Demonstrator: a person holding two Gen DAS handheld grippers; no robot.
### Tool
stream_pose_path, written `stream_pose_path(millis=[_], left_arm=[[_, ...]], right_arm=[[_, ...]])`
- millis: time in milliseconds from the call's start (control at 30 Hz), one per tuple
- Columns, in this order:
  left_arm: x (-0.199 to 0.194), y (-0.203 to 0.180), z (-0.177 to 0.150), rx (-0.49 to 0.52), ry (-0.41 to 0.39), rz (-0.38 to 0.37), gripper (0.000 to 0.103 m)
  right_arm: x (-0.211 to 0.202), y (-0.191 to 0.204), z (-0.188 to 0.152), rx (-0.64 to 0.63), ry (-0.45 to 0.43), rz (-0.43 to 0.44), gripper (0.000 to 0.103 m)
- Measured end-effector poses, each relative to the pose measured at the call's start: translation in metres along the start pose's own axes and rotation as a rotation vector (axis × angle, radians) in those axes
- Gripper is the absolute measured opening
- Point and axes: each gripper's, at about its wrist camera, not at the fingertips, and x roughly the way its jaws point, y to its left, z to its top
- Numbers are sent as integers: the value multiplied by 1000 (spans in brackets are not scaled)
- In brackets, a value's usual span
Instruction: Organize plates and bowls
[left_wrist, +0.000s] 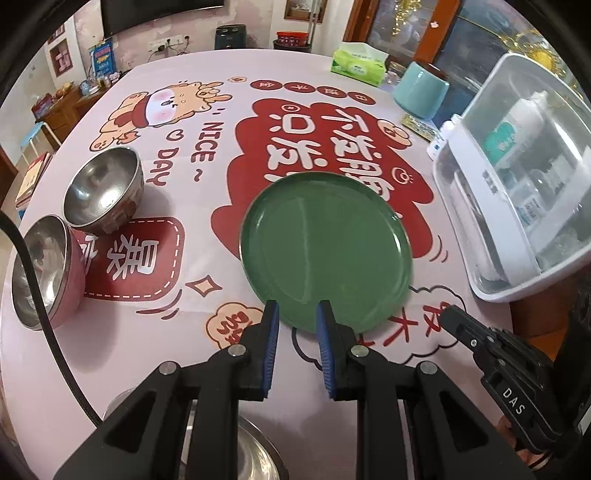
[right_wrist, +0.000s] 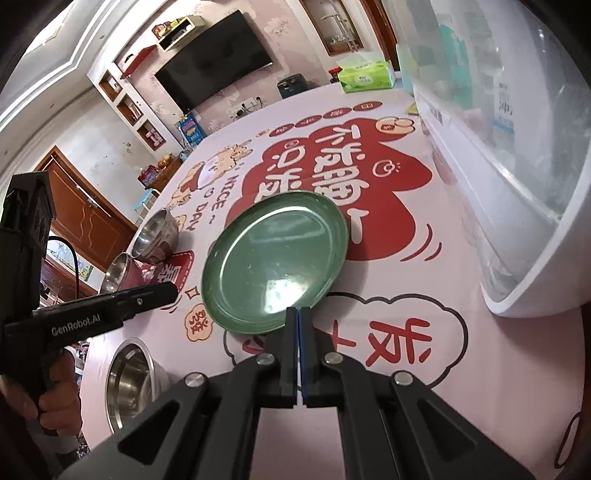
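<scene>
Your left gripper (left_wrist: 295, 314) hangs over the green plate's (left_wrist: 325, 247) near rim, jaws a narrow gap apart, clamping nothing. Your right gripper (right_wrist: 297, 314), pressed together and empty, points at that plate's near edge from its right side.

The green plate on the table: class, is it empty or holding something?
Empty. The green plate shows only a bare glossy surface with reflections in both wrist views.

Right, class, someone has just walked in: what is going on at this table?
A person holds a gripper in each hand over a table with a printed cloth. The right gripper is shut at the near rim of the green plate, apparently pinching it. The left gripper hovers at that rim, gripping nothing. Two steel bowls wait to the left, a third nearer.
</scene>
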Motion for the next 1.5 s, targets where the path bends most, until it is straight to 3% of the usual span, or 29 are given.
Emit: stream_pose_path(millis=[167,367,600,1000,1500], left_arm=[[15,13,5,-43,16,9,20],[35,27,11,-85,34,24,26],[57,37,17,-113,60,34,32],[83,44,22,-150,88,26,33],[90,40,35,-145,41,23,33]], right_arm=[[14,-8,1,33,27,5,21],[29,-15,5,50,31,21,33],[46,-18,6,50,39,28,34],[63,-23,18,40,-8,28,34],[75,-31,31,49,-48,32,34]])
